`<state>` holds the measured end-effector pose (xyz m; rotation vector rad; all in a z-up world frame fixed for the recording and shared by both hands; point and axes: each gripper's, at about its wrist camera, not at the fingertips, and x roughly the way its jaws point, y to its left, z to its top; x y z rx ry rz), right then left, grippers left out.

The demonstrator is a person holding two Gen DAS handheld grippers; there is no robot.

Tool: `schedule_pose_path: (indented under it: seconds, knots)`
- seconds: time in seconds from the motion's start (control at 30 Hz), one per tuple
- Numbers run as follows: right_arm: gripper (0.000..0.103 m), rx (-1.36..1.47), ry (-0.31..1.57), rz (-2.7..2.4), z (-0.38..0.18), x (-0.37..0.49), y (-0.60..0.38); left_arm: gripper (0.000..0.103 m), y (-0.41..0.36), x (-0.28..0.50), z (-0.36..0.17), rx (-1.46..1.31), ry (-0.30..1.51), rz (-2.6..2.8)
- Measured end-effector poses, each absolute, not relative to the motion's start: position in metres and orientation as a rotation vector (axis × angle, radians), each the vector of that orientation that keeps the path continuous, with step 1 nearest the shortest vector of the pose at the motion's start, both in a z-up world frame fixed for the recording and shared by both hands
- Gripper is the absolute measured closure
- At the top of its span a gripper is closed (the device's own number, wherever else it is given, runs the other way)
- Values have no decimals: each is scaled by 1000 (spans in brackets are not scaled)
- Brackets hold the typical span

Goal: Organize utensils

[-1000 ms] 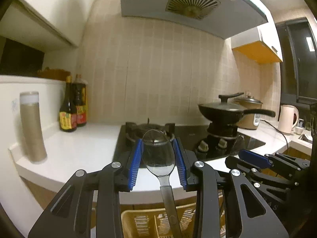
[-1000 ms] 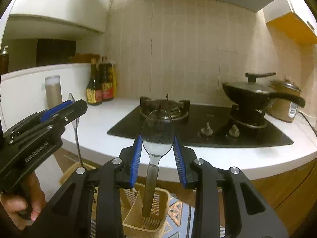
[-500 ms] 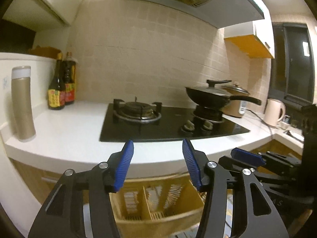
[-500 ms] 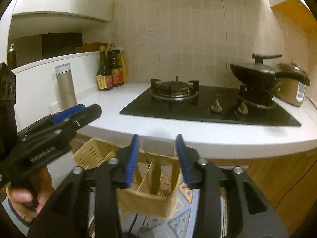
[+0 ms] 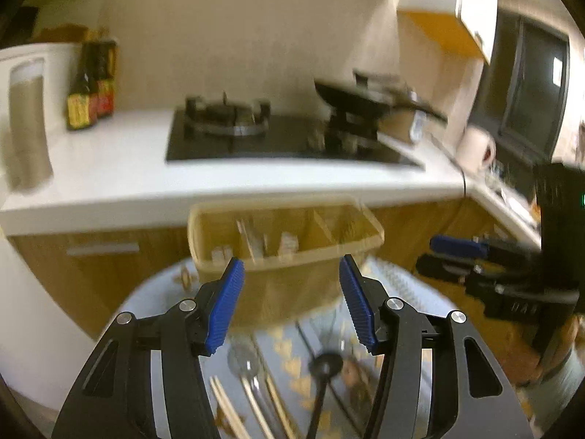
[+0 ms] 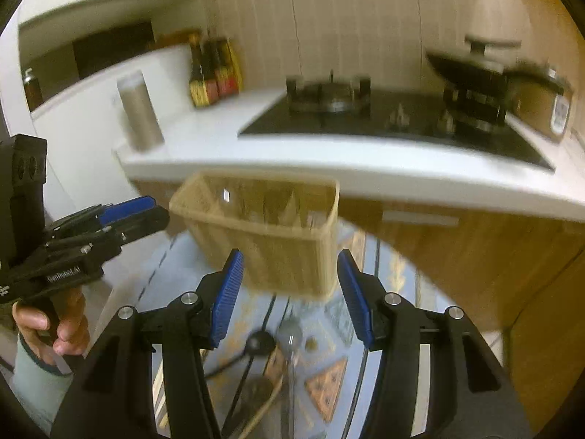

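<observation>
Left gripper [image 5: 290, 301]: blue-padded jaws apart, empty
Right gripper [image 6: 289, 294]: jaws apart, empty
Beige slotted plastic utensil caddy [image 6: 263, 236]: ahead
Writing: "GenRobot.AI" on left gripper's body

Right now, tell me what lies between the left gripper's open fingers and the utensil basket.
Nothing: in the left wrist view, the left gripper is open, and only patterned blue cloth shows before the beige basket.
</observation>
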<state>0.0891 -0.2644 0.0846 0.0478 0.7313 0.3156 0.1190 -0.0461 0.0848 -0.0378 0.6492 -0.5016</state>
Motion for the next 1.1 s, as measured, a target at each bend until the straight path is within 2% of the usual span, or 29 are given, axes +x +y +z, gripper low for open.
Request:
schedule_pose_path:
  seconds: [0.2, 0.4, 0.83, 0.9, 0.97, 1.1]
  knots:
    - [53, 86, 950, 337, 41, 101, -269, 50, -77, 127, 27, 89, 904, -572]
    - [53, 167, 1096, 354, 8, 117, -279, 50, -112, 137, -29, 219, 1063, -618]
    - [53, 138, 1176, 360, -21, 133, -278, 49, -158, 160, -57, 358, 1081, -537]
    - [53, 130, 1186, 370, -24, 134, -275, 55, -165, 160, -57, 374, 1071, -525]
    - [53, 121, 1193, 378, -27, 136, -272, 67, -167, 162, -56, 367, 1068, -521]
    - [53, 118, 1202, 389, -31, 138, -270, 67, -157, 167, -49, 340, 1065, -519]
